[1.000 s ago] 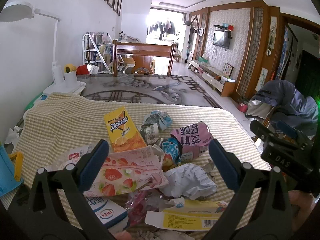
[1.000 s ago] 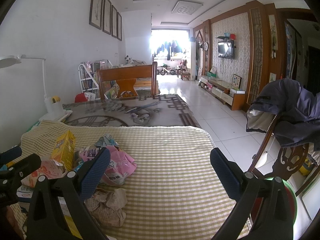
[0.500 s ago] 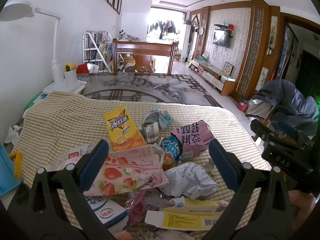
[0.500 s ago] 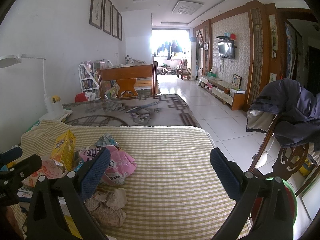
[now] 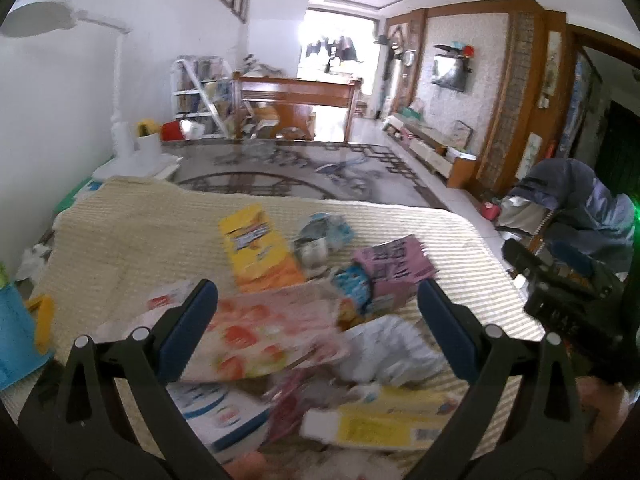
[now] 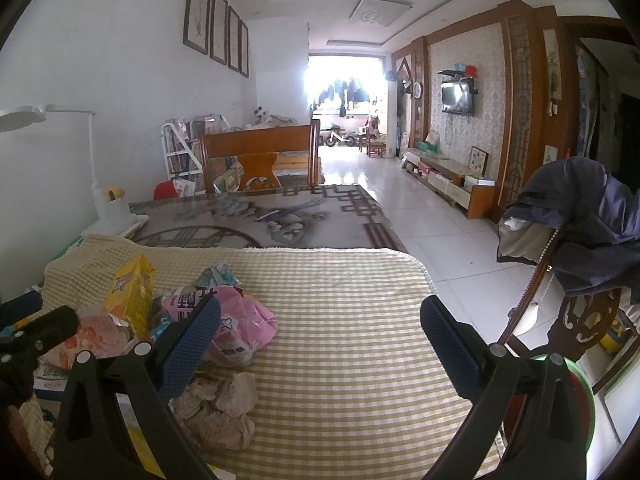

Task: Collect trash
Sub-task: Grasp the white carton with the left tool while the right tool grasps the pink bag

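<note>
A heap of trash lies on the checked tablecloth. In the left wrist view I see a strawberry-print wrapper, a yellow drink carton, a pink wrapper, crumpled white paper and a flat yellow box. My left gripper hangs open just above the strawberry wrapper, holding nothing. The right wrist view shows the pink wrapper, the yellow carton and crumpled brownish paper at the left. My right gripper stands open over bare cloth, right of the heap.
A white desk lamp stands at the table's far left. A blue bin sits at the left edge. A dark jacket hangs on a wooden chair to the right. A green-rimmed bin stands below the right gripper.
The left wrist view has shifted slightly and is now blurred by motion, so the left gripper has started to move. The right gripper has stayed in place.
</note>
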`<action>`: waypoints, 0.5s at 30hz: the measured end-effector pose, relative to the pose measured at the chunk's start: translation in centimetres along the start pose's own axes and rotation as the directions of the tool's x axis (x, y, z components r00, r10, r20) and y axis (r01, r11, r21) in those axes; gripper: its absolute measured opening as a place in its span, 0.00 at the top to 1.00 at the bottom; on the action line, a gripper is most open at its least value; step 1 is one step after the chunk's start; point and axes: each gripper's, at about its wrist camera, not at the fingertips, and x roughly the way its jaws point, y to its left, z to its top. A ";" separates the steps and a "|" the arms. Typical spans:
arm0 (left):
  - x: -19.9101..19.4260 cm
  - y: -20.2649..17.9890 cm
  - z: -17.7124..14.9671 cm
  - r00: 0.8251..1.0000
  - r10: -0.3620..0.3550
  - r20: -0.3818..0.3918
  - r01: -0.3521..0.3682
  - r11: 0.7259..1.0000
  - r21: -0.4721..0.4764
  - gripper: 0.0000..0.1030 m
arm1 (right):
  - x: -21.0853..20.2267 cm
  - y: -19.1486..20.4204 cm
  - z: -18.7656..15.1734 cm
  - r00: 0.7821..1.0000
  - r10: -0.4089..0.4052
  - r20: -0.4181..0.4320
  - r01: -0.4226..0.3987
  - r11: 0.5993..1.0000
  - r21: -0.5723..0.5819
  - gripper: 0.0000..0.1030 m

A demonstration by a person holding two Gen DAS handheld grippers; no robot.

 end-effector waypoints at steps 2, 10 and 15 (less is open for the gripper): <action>-0.8 1.8 -0.8 0.999 0.044 -0.014 -0.045 0.997 -0.065 0.05 | 0.0 -0.2 -0.1 1.000 0.013 -0.009 -0.013 1.000 0.011 0.07; -0.5 8.7 -5.6 0.969 0.041 -0.244 -0.139 0.906 -0.399 0.09 | -0.2 -0.1 0.3 0.998 0.055 -0.019 -0.054 0.998 0.026 0.07; 1.4 8.8 -8.5 0.930 -0.094 -0.357 -0.111 0.851 -0.513 0.10 | 0.0 0.3 0.5 0.997 0.070 -0.025 -0.070 0.997 0.023 0.07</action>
